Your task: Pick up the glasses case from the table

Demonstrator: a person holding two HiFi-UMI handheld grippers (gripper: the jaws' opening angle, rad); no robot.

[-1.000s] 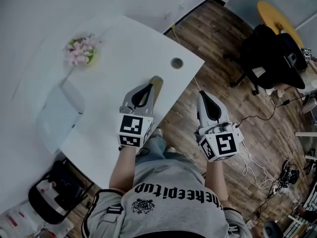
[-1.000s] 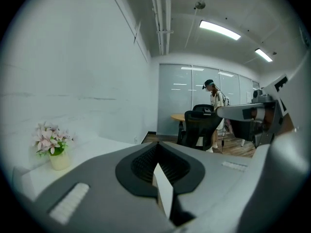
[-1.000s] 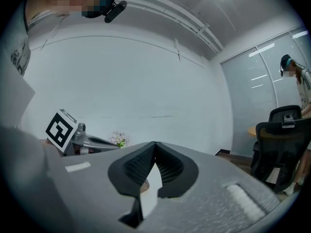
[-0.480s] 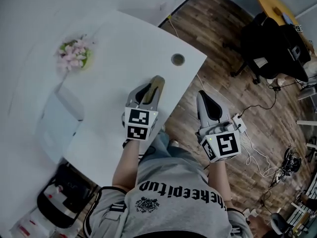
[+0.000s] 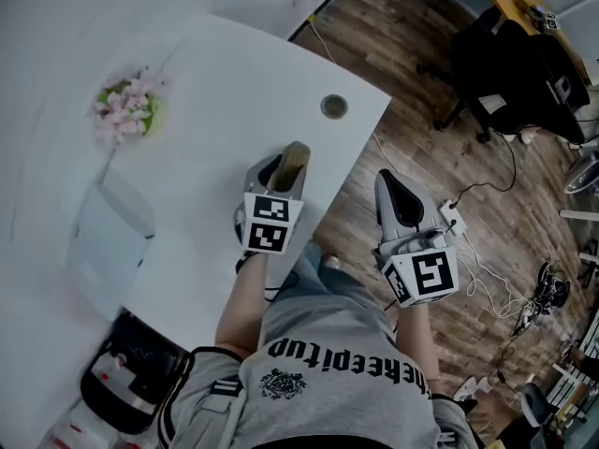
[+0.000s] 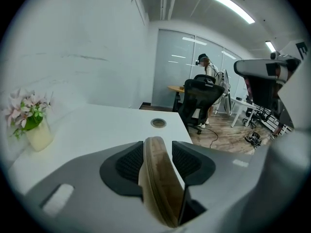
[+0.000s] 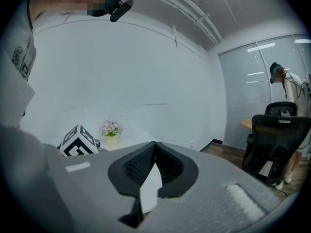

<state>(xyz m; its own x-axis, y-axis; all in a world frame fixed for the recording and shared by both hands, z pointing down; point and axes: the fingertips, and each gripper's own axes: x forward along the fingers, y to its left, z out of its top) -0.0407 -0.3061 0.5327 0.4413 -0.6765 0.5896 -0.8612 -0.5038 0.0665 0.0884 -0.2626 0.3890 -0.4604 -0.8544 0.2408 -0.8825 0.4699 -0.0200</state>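
Glasses case (image 5: 296,157) on the table (image 5: 215,92), near its right edge; round grommet (image 5: 334,107) beyond it; flower vase (image 5: 126,110) at far left; office chair (image 5: 510,64) on the floor (image 5: 421,110), to the right.

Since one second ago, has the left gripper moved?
Yes. The left gripper has come forward towards the cable hole; its fingers have just been opening, with the glasses case now between them.

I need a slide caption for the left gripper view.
Left tool, its jaws just opening, with a glasses case between them over the white table.
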